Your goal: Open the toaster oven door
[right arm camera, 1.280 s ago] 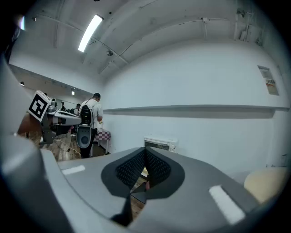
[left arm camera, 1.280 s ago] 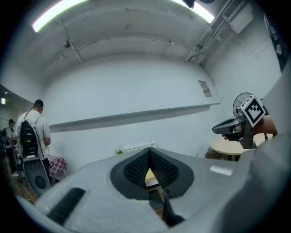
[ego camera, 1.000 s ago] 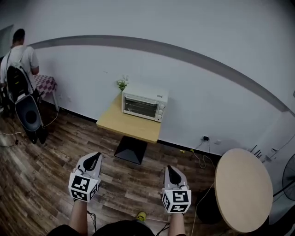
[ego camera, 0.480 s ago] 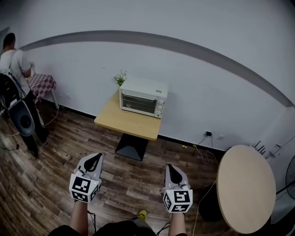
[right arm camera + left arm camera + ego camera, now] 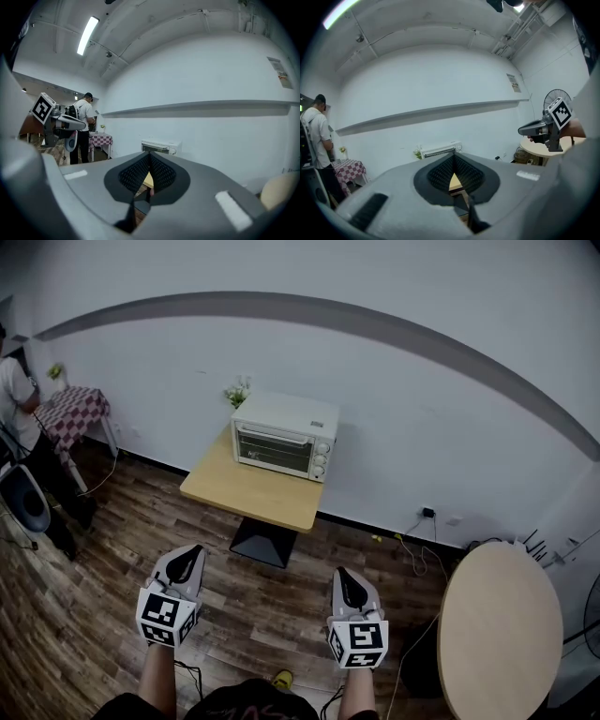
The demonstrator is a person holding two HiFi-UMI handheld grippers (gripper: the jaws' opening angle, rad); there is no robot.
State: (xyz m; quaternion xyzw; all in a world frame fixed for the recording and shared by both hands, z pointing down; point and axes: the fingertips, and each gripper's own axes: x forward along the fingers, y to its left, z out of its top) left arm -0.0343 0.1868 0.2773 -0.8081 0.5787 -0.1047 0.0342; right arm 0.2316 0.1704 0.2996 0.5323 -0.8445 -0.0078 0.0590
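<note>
A white toaster oven (image 5: 282,438) stands with its door closed on a square wooden table (image 5: 246,492) against the far wall. It also shows small and distant in the left gripper view as the oven (image 5: 438,150) and in the right gripper view as the oven (image 5: 161,146). My left gripper (image 5: 186,565) and right gripper (image 5: 343,585) are held side by side above the wood floor, well short of the table. Both point toward the oven, jaws shut with nothing between them.
A round light table (image 5: 500,632) stands at the right, with a fan (image 5: 590,596) at the frame edge. Cables (image 5: 412,545) lie by the wall socket. At the far left a person (image 5: 14,395) stands by a checkered-cloth table (image 5: 73,410). A small plant (image 5: 238,392) sits beside the oven.
Both grippers and the view have moved forward toward the table. The oven and table appear larger and nearer. The person at the left has slid toward the frame edge.
</note>
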